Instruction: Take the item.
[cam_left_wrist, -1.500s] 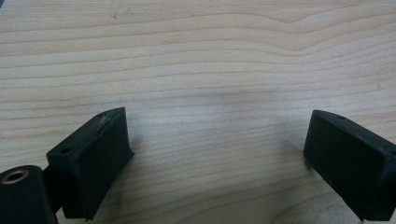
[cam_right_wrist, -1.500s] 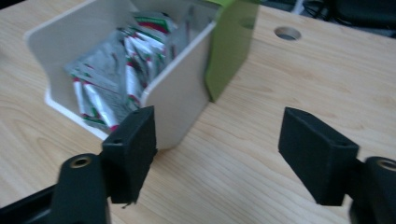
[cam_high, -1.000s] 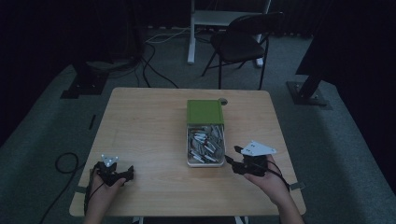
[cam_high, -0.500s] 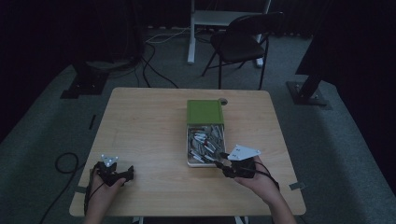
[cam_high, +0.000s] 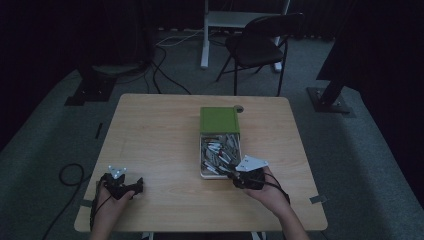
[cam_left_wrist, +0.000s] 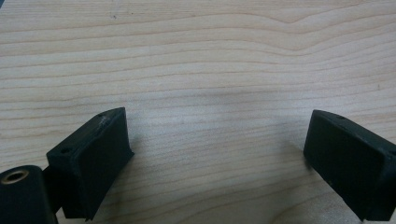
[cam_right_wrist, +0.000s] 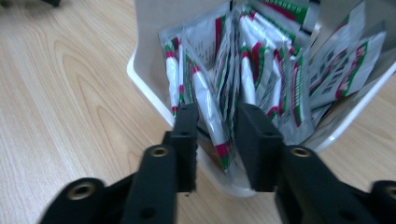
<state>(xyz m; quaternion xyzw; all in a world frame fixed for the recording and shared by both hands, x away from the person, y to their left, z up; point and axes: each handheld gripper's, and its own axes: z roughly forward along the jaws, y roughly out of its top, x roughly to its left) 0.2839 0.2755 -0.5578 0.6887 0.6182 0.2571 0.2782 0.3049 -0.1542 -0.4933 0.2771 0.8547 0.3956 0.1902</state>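
Step in hand, as I judge it: picking one sachet out of the white tray. My right hand-held gripper is at the tray's near end, jaws partly closed with one red-green-white sachet standing between them — the gap looks too wide for a firm pinch, so I'd call it spread around the packet, not yet clamped. In the high view the right hand-held gripper sits at the tray's near right corner. The tray is packed with sachets on edge, leaning against each other; a green lid lies touching its far end.

Next move: squeeze on this one packet alone, then lift straight up — its neighbours press close and could drag out with it.

My left hand-held gripper is idle, jaws wide apart over bare wood, at the near left of the worktop, well apart from the tray.

Surface: light wood-grain worktop, nothing else on it except a small dark thing at the lid's far corner, too small to tell. Room is dim — grey carpet, a black folding chair beyond the worktop, cables on the floor.
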